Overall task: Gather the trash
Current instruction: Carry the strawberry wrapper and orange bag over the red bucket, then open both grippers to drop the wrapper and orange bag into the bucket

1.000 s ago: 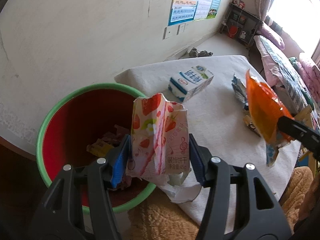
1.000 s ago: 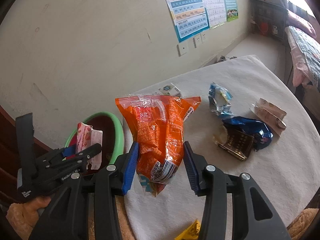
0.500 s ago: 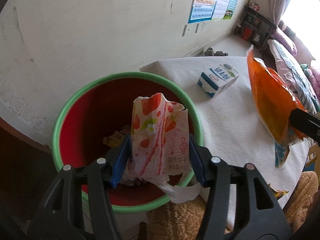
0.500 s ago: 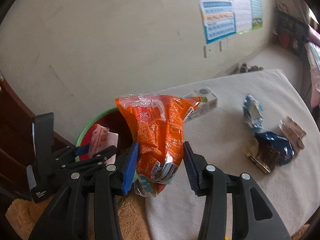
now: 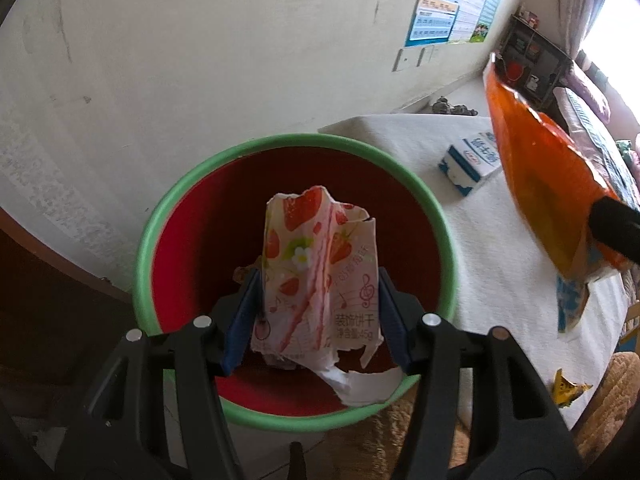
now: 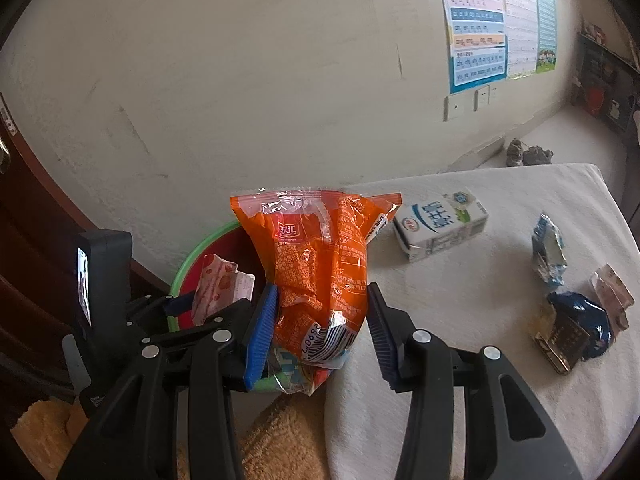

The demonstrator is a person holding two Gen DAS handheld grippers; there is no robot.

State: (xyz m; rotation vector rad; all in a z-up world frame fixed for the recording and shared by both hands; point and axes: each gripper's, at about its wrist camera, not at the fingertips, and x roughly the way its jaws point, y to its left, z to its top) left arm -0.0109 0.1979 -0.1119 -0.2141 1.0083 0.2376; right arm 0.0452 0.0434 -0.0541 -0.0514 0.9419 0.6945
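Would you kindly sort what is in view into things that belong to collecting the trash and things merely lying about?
Job:
strawberry wrapper
orange snack bag
green-rimmed bin
milk carton
blue wrappers

Lying about:
wall posters
shoes

left claw [image 5: 320,312]: black arms | blue pads [image 5: 240,320] | apparently silver screws

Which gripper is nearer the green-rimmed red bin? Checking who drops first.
Left. The left gripper hangs over the green-rimmed red bin; the right gripper sits beside its rim, toward the table.
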